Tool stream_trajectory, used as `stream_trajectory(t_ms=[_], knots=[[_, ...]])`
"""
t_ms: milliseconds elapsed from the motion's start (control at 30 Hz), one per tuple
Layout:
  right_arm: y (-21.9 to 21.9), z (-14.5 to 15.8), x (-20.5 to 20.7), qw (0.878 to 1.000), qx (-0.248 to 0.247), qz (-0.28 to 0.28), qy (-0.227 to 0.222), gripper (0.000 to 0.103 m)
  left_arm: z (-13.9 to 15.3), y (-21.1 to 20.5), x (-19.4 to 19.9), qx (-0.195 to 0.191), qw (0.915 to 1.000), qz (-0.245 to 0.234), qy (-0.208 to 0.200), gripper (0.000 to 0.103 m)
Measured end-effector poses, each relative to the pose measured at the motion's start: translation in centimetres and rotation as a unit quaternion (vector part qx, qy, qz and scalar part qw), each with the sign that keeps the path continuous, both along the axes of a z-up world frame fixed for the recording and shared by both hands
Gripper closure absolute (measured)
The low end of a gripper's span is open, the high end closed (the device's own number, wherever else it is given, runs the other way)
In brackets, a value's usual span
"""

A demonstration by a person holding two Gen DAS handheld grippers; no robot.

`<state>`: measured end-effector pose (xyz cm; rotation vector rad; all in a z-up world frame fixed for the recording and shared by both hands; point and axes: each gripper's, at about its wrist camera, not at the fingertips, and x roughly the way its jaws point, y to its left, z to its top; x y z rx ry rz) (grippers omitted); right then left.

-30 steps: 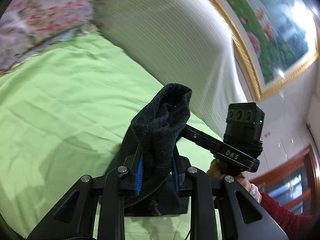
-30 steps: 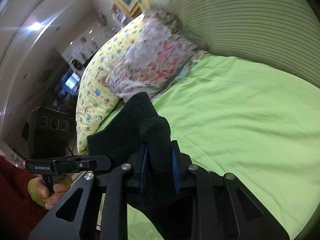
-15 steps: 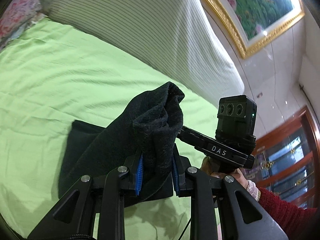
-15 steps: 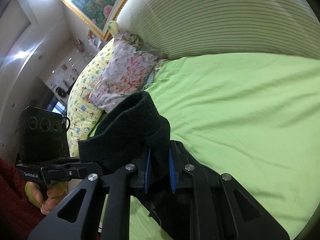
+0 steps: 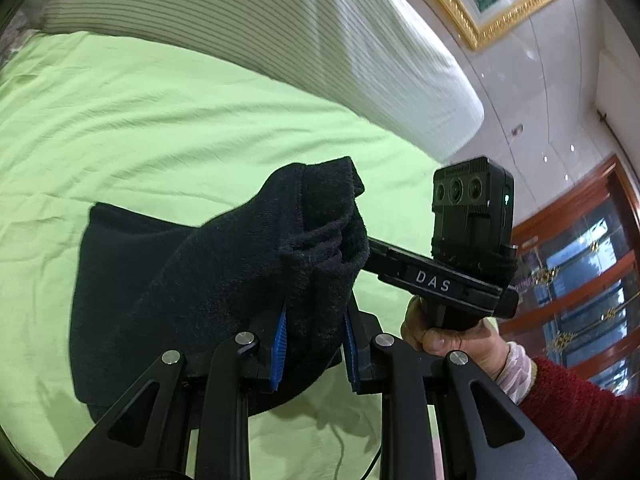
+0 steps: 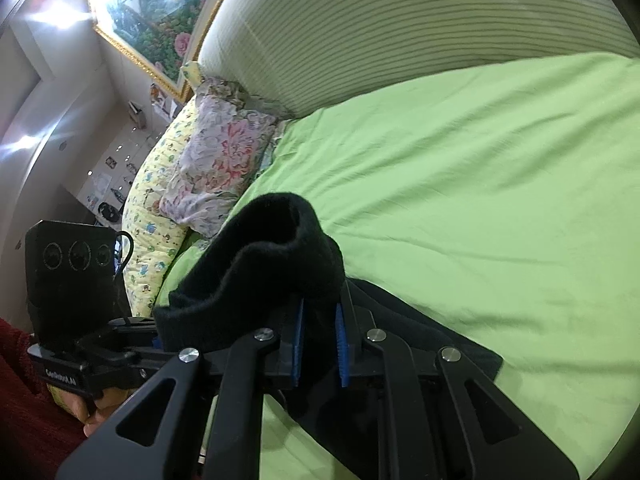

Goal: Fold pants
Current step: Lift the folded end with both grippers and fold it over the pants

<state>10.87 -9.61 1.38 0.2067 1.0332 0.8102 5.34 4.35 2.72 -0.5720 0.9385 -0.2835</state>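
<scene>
Green bedsheet (image 5: 160,120) under black pants (image 5: 192,280), left tool (image 5: 312,344) and right tool (image 6: 318,336) each clamped on bunched fabric

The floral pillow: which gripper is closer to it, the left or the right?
Left. The left gripper sits on the side of the floral pillow; the right gripper holds the black pants farther from it.

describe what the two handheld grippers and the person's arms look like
Both the left gripper and the right gripper are matte black linkage frames with silver pivot bolts and blue ribbed pads. Each carries a black three-lens camera box; one bar reads DAS. Sleeves are dark red knit.
</scene>
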Motion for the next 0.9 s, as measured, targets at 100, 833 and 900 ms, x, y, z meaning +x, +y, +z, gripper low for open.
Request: stream_trajectory(t_ms=[100,833,900], knots=[[-0.9,-0.5,-0.2,1.0,-0.005,-0.009,0.005,0.088,-0.8,-0.8,0.5,0.011,0.9998,-0.012,0.007,0.08],[-7.4,-1.4,-3.4,0.984,-0.004,-0.17,0.054,0.087,-4.7,-4.8,3.4,-0.003,0.9942,-0.085,0.065,0.053],[-7.6,-1.2,-3.9,0.981,-0.002,-0.185,0.06,0.083,-4.4,-4.4,3.0,-0.01,0.994,-0.089,0.064,0.053]])
